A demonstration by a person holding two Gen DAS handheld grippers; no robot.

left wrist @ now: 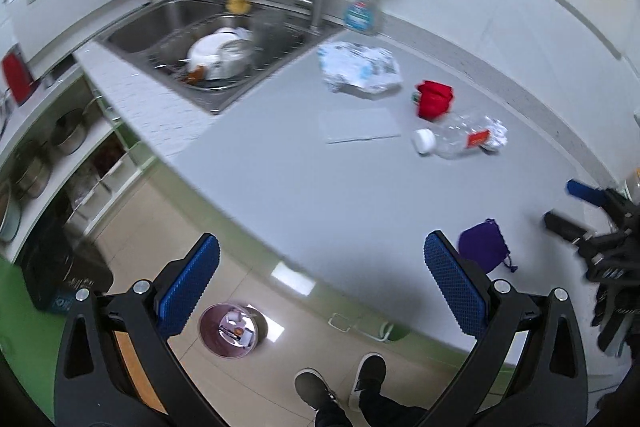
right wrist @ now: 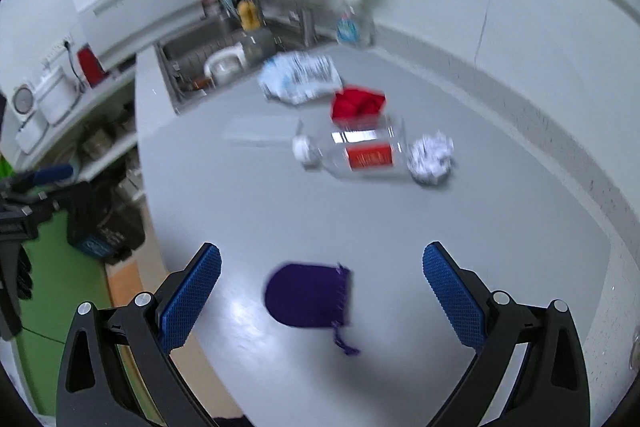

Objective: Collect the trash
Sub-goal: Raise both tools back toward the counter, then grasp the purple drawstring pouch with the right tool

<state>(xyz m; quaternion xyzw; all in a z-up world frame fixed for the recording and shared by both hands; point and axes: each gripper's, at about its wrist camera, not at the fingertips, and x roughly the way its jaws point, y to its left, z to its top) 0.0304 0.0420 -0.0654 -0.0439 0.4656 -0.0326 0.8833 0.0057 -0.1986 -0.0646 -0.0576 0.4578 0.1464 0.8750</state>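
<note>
On the grey counter [left wrist: 304,179] lie a crumpled white plastic wrapper [left wrist: 358,67], a red crumpled piece [left wrist: 434,99], a clear plastic bottle [left wrist: 460,139] on its side with a red label, and a crumpled paper ball [right wrist: 432,157] at the bottle's base. A purple drawstring pouch [right wrist: 308,295] lies near the front edge. My left gripper [left wrist: 320,283] hangs open over the counter's edge and the floor, holding nothing. Just behind the pouch, my right gripper [right wrist: 322,291] stands open and empty. On the floor below sits a round bin [left wrist: 232,331] with some trash in it.
A steel sink [left wrist: 208,43] with dishes sits at the far left of the counter, a blue soap bottle [left wrist: 362,11] behind it. A flat white sheet [left wrist: 360,125] lies mid-counter. A person's shoes [left wrist: 340,383] stand on the tiled floor. Shelves with pots [left wrist: 48,155] are at left.
</note>
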